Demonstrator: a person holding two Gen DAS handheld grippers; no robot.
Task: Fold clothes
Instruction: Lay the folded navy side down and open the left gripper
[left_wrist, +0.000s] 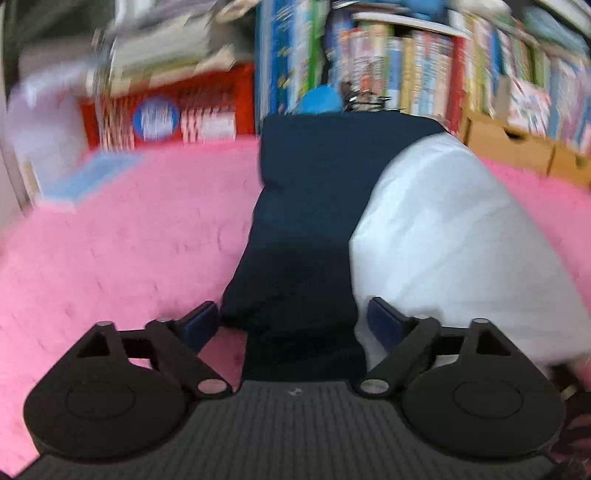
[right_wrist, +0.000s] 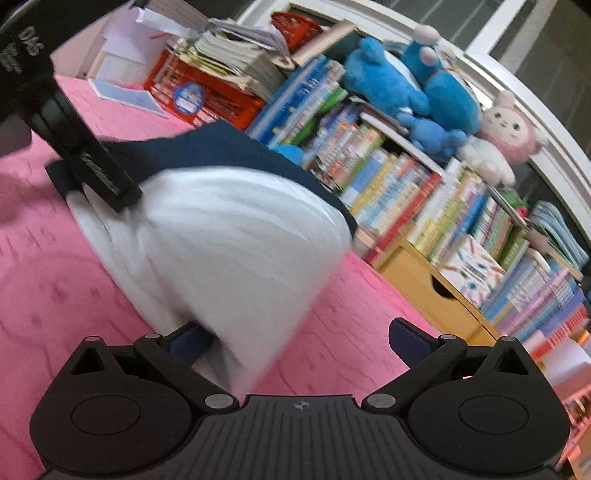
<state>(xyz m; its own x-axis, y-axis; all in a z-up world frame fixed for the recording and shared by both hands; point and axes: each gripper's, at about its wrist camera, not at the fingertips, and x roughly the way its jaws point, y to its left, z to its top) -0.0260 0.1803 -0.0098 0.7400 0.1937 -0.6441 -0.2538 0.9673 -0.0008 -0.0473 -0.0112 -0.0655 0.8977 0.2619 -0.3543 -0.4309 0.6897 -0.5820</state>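
A dark navy garment (left_wrist: 306, 206) lies lengthwise on the pink fuzzy cover (left_wrist: 129, 258). A white garment (left_wrist: 450, 240) bulges up over its right side. My left gripper (left_wrist: 291, 325) is open just above the navy cloth's near end; its pads touch nothing. In the right wrist view the white garment (right_wrist: 229, 236) rises in a blurred fold over the navy one (right_wrist: 177, 147). My right gripper (right_wrist: 299, 343) stands wide open, the white cloth's near edge hanging between the fingers close to the left one (right_wrist: 188, 343), ungripped. The left tool's black housing (right_wrist: 70, 125) reaches in at the upper left.
A packed bookshelf (right_wrist: 406, 192) runs along the far side, with blue and pink plush toys (right_wrist: 436, 88) on top. A red crate (left_wrist: 173, 110) and a wooden drawer box (right_wrist: 428, 291) stand at the cover's edge. A pale blue-edged sheet (left_wrist: 85, 177) lies at the far left.
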